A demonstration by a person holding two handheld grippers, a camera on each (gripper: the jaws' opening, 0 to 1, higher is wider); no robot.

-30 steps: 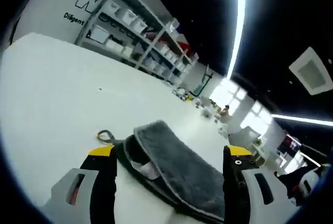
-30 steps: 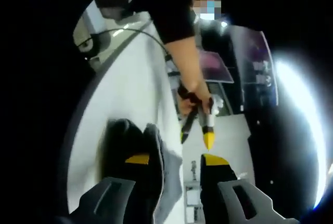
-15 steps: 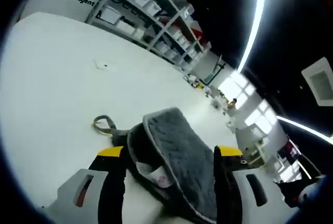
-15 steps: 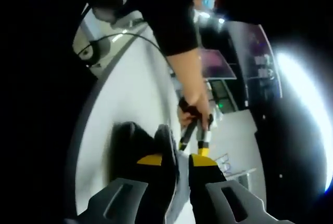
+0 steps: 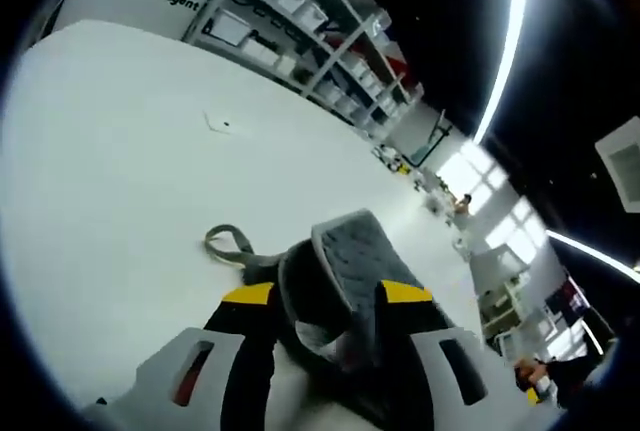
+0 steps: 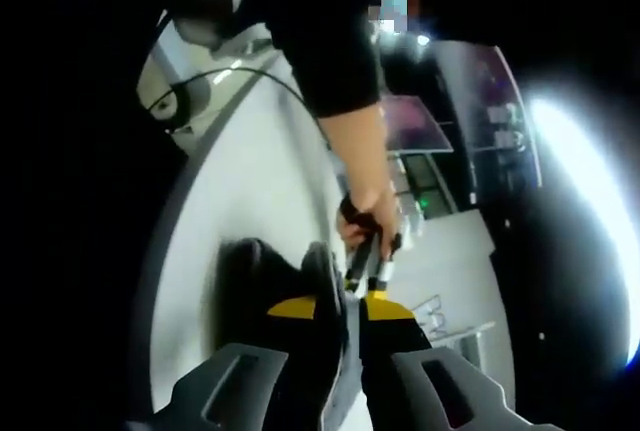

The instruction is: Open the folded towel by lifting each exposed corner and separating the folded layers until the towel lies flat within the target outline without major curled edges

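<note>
A folded grey towel [image 5: 345, 246] with a dark underside lies on the white table [image 5: 120, 151], its hanging loop [image 5: 228, 244] resting on the table at the left. My left gripper [image 5: 327, 296] has closed in on the raised fold, and the cloth fills the gap between its yellow-tipped jaws. In the right gripper view the towel [image 6: 250, 271] bunches up dark. My right gripper [image 6: 338, 308] is shut on its edge, with the jaws almost touching. Just beyond it a person's hand [image 6: 365, 216] holds the left gripper [image 6: 368, 269].
Shelving with white bins [image 5: 290, 21] stands along the wall past the table's far edge. A small dark mark [image 5: 226, 123] sits on the tabletop. A cable [image 6: 250, 63] runs over the table's far side, near the person's dark sleeve [image 6: 320, 41].
Both pairs of jaws have narrowed onto the towel. The left gripper's gap shrank around the fold, and the right gripper's jaws came nearly together on the edge. The two grippers have drawn closer to each other.
</note>
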